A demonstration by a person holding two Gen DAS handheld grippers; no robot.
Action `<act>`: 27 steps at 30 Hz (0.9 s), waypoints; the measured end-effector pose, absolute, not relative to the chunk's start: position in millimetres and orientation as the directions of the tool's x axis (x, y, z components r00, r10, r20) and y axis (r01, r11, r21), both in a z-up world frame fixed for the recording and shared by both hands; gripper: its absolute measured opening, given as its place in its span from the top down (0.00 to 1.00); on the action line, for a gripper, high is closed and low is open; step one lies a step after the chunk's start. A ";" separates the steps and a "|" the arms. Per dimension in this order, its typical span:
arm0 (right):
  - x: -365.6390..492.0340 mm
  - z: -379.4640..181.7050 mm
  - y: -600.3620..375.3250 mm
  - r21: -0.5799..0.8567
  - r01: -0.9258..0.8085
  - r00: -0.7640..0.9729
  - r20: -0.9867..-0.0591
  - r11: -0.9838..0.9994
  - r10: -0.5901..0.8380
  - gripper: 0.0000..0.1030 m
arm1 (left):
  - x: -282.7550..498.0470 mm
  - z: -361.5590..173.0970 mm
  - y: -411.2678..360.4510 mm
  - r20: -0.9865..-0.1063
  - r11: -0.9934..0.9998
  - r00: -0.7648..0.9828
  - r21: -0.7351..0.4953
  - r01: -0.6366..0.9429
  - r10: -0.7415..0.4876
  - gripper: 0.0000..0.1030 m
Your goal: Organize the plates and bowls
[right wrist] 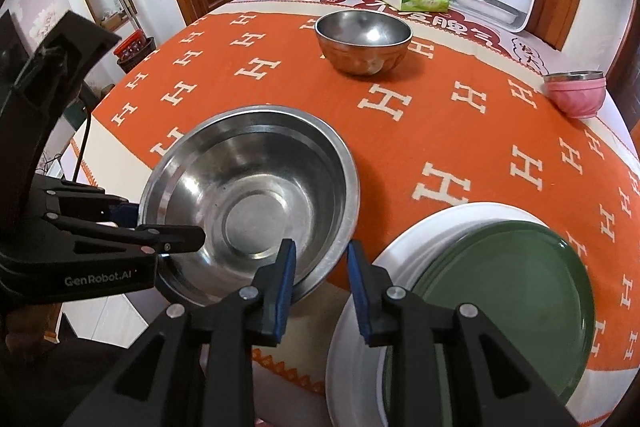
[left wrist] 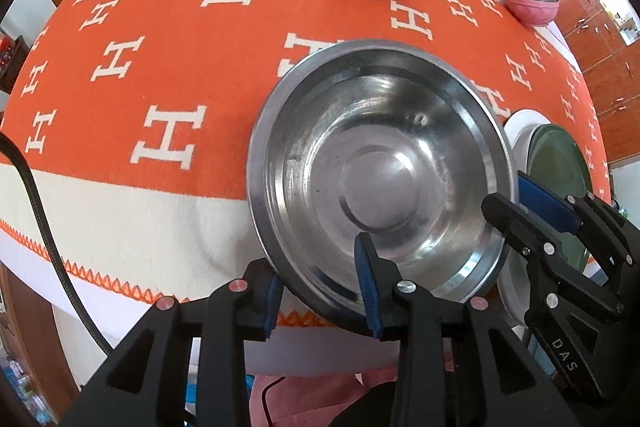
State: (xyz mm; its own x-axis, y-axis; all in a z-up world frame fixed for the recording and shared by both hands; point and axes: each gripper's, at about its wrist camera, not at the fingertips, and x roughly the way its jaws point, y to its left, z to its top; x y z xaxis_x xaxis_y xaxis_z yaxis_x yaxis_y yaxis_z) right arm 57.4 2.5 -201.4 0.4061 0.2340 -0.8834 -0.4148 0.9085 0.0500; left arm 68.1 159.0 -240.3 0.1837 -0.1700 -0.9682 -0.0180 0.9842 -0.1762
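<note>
**Both jaws slack around the big bowl's rim, close to the table edge**

The left gripper (left wrist: 320,291) has its jaws parted. One pad is outside and one inside the near rim of the large steel bowl (left wrist: 380,179), and neither looks pressed on the metal. The right gripper (right wrist: 322,279) straddles the bowl's right-hand rim the same way, with a clear gap between its pads. The bowl sits on the orange tablecloth (right wrist: 400,131) at the near side of the table, just beside the white plate (right wrist: 360,259) that carries the green plate (right wrist: 504,307).

The main risk, as I judge it, is the edge. The bowl's near rim seems to reach past the cloth's zigzag trim, so a finger dragging on the rim as it lifts away could tip or slide the bowl off. The inside fingers could also snag the flange, and a sideways nudge could knock the bowl against the plates.

The right wrist view shows the whole plate stack, the steel bowl (right wrist: 364,39) and pink bowl (right wrist: 576,95) well apart at the back. The left wrist view shows only a sliver of the plates, but it shows the near rim against the trim far better.
</note>
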 end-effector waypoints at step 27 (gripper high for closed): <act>76.9 -128.5 -130.9 -0.015 -0.308 0.533 -0.831 0.951 0.159 0.55 | 109.1 -130.5 132.8 -0.876 0.967 0.478 -0.177 -0.183 -0.070 0.28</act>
